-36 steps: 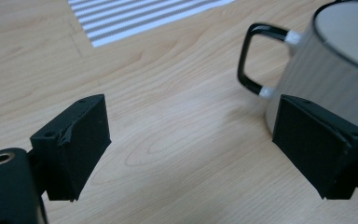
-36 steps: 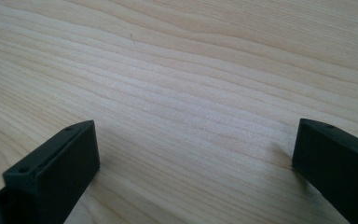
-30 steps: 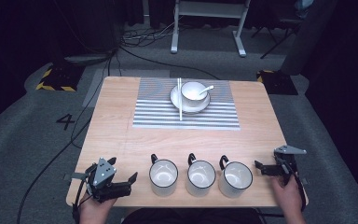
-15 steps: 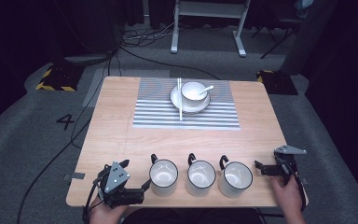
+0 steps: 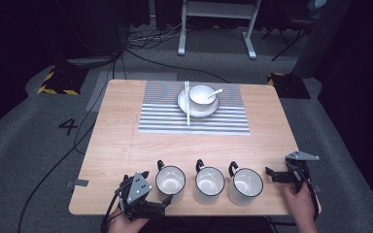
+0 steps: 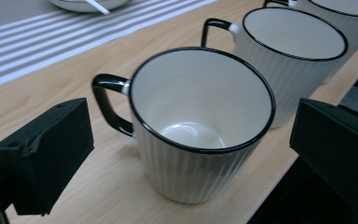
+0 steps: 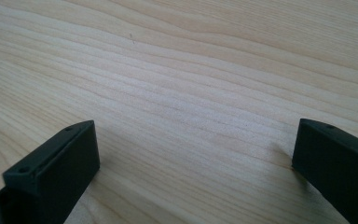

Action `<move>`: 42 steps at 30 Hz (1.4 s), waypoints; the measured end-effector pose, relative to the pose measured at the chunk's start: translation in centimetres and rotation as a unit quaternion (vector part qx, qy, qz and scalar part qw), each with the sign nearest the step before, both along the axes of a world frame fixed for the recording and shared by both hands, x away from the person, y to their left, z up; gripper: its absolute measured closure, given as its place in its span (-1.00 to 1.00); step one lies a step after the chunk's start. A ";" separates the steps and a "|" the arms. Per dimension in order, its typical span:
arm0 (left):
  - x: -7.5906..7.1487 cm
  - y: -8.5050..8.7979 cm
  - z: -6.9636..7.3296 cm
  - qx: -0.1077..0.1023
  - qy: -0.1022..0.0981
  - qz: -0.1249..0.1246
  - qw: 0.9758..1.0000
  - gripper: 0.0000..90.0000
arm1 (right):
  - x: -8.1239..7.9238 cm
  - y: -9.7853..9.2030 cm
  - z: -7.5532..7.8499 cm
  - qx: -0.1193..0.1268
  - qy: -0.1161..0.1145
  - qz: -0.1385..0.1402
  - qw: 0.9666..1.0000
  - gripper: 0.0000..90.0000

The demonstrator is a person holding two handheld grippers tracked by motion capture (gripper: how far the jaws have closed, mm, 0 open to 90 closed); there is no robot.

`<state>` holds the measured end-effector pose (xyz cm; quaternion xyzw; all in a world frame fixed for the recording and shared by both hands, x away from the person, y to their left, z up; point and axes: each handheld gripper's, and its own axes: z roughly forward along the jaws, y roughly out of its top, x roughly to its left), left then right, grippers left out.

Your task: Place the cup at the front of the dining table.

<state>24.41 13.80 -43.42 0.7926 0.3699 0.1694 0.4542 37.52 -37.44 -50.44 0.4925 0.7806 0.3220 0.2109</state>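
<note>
Three white ribbed mugs with black rims and handles stand in a row along the table's front edge: left mug [image 5: 170, 180], middle mug [image 5: 210, 182], right mug [image 5: 246, 184]. My left gripper [image 5: 155, 191] is open at the front left, its jaws on either side of the left mug [image 6: 200, 126] without touching it. The near jaw hangs past the table edge. The left gripper [image 6: 193, 154] looks into the empty mug, handle on the left. My right gripper [image 5: 273, 175] rests open at the front right, beside the right mug. The right gripper [image 7: 191, 158] has bare wood between its jaws.
A striped placemat [image 5: 165, 121] lies at the back middle of the wooden table [image 5: 116, 141]. On it a plate [image 5: 182, 103] carries a white bowl [image 5: 201, 94] with a spoon [image 5: 215, 91], and chopsticks [image 5: 187, 104] lie across the plate. Cables and a stand's legs cross the floor behind.
My left gripper has moved right along the front edge, from the table's left corner up to the left mug, and now brackets it. The right gripper has stayed put.
</note>
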 end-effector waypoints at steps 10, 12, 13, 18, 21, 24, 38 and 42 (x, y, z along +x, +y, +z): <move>0.9 -1.2 -2.4 0.017 0.036 -0.008 0.999 -1.00 | 0.0 0.0 0.0 0.000 0.000 0.000 1.000 -0.99; 1.0 -1.2 -2.6 0.020 0.039 -0.006 0.999 -1.00 | 0.0 0.0 0.0 0.000 0.000 0.000 1.000 -0.99; 1.2 -1.2 -2.8 0.017 0.041 -0.002 0.999 -1.00 | 0.0 0.0 0.0 0.000 0.000 0.000 1.000 -0.99; 2.0 -1.7 -4.1 -0.006 0.039 -0.014 0.999 -1.00 | 0.0 0.0 0.0 0.000 0.000 0.000 1.000 -0.99; 2.4 -2.0 -4.6 -0.015 0.036 -0.014 0.999 -1.00 | 0.0 0.0 0.0 0.000 0.000 0.000 1.000 -0.99; 2.8 -2.2 -4.9 -0.028 0.044 -0.010 0.999 -1.00 | 0.0 0.0 0.0 0.000 0.000 0.000 1.000 -0.99; 3.7 -3.2 -6.7 -0.025 0.024 -0.017 0.999 -1.00 | 0.0 0.0 0.0 0.000 0.000 0.000 1.000 -0.99; 3.7 -3.2 -6.7 -0.023 0.021 -0.016 0.999 -1.00 | 0.0 0.0 0.0 0.000 0.000 0.000 1.000 -0.99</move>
